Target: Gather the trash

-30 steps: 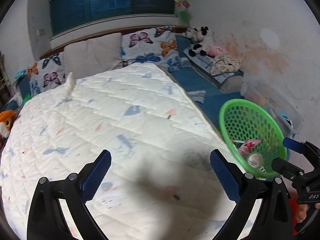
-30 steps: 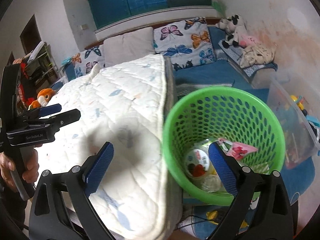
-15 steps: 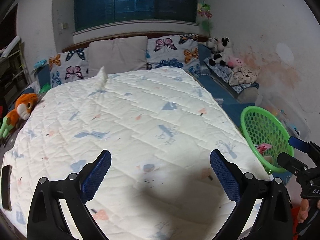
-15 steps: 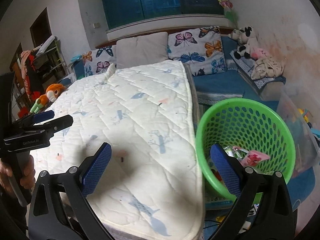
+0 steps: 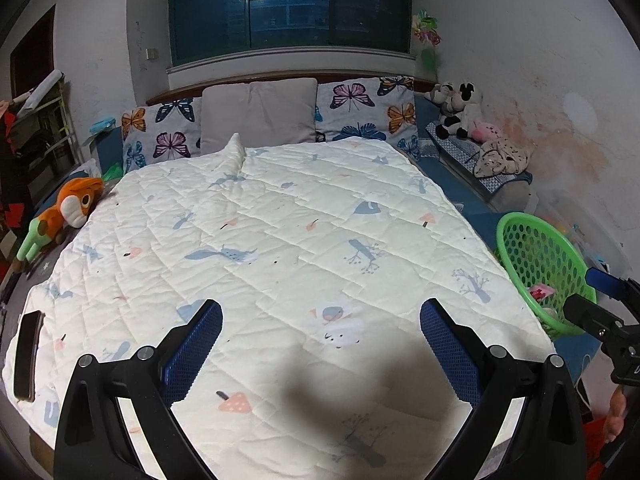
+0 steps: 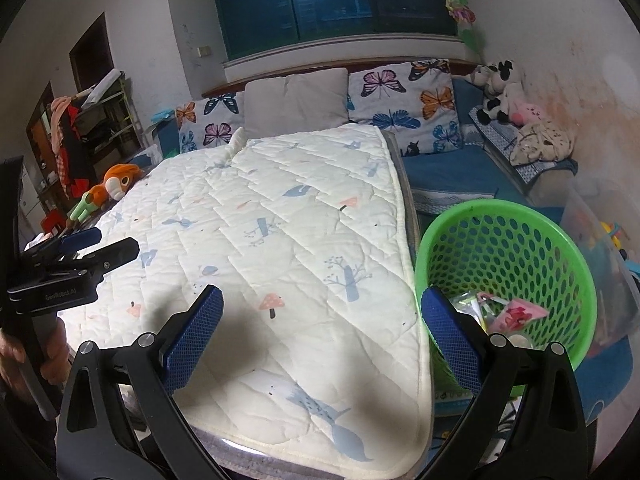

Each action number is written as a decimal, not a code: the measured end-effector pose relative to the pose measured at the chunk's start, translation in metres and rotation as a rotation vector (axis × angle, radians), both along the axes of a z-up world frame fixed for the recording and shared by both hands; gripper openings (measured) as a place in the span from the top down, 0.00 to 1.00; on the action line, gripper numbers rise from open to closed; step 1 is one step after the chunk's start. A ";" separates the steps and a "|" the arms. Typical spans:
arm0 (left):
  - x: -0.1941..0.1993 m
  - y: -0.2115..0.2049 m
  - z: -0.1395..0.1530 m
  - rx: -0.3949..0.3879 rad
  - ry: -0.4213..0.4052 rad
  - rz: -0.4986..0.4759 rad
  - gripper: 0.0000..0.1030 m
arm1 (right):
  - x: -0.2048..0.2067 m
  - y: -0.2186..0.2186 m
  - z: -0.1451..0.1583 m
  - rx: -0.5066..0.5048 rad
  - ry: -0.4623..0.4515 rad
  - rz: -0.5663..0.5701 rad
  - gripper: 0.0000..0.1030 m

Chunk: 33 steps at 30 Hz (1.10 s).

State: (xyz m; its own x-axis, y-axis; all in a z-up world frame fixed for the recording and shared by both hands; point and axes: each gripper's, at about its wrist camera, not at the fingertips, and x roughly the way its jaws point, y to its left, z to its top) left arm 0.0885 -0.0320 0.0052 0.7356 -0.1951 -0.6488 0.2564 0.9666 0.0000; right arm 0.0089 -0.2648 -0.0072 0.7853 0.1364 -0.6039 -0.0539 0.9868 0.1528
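A bed (image 5: pixel 320 152) fills most of both views, covered by a white quilt (image 5: pixel 280 248) printed with small trees, birds and mushrooms. At its head stand 3 pillows: a plain grey pillow (image 5: pixel 258 114) between 2 butterfly-print ones, the butterfly pillow (image 5: pixel 366 110) on the right being the larger in view. A dark window (image 5: pixel 290 14) sits above them, with a ceiling lamp reflected in the glass.

Beside the bed's right edge, on the floor, stands a green perforated basket (image 6: pixel 516 216). The trash (image 6: pixel 516 314) lies inside it at the bottom: a pink wrapper, some clear or shiny packaging and a round white item, partly hidden behind the right tongs' blue pad.

Black-and-white plush toys (image 5: pixel 460 110) sit on a blue bench along the right wall, near a crumpled spotted cloth (image 5: pixel 502 156). An orange plush toy (image 5: pixel 68 208) lies at the bed's left edge. A dark phone-like slab (image 5: pixel 28 354) rests on the quilt's near-left corner.

The left tongs (image 5: pixel 320 350) hover over the foot of the quilt, spread wide with nothing between the blue pads. The right tongs (image 6: pixel 320 336) are likewise spread and empty, one pad over the quilt, the other in front of the basket. A hand (image 6: pixel 16 354) grips the left tool's handle at the right view's left edge.
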 end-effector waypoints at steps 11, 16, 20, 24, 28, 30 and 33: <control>-0.011 0.012 0.000 0.007 -0.011 0.024 0.07 | -0.006 0.008 0.003 0.000 -0.011 0.007 0.04; -0.014 0.015 0.001 0.007 -0.017 0.032 0.07 | -0.008 0.009 0.004 0.002 -0.012 0.008 0.04; -0.015 0.016 0.002 0.009 -0.018 0.030 0.07 | -0.009 0.010 0.006 0.008 -0.016 0.009 0.04; -0.017 0.017 0.002 0.010 -0.018 0.031 0.07 | -0.011 0.012 0.009 0.010 -0.018 0.010 0.04; -0.019 0.017 0.003 0.016 -0.019 0.032 0.07 | -0.011 0.012 0.009 0.012 -0.022 0.011 0.04; -0.020 0.017 0.004 0.017 -0.021 0.031 0.07 | -0.011 0.012 0.009 0.012 -0.021 0.011 0.04; -0.021 0.016 0.004 0.018 -0.022 0.031 0.07 | -0.012 0.012 0.009 0.011 -0.022 0.012 0.04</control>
State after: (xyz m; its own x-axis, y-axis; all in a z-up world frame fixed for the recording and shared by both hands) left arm 0.0674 -0.0155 0.0089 0.7550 -0.1605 -0.6358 0.2258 0.9739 0.0222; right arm -0.0030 -0.2530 0.0017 0.7965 0.1523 -0.5851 -0.0692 0.9844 0.1620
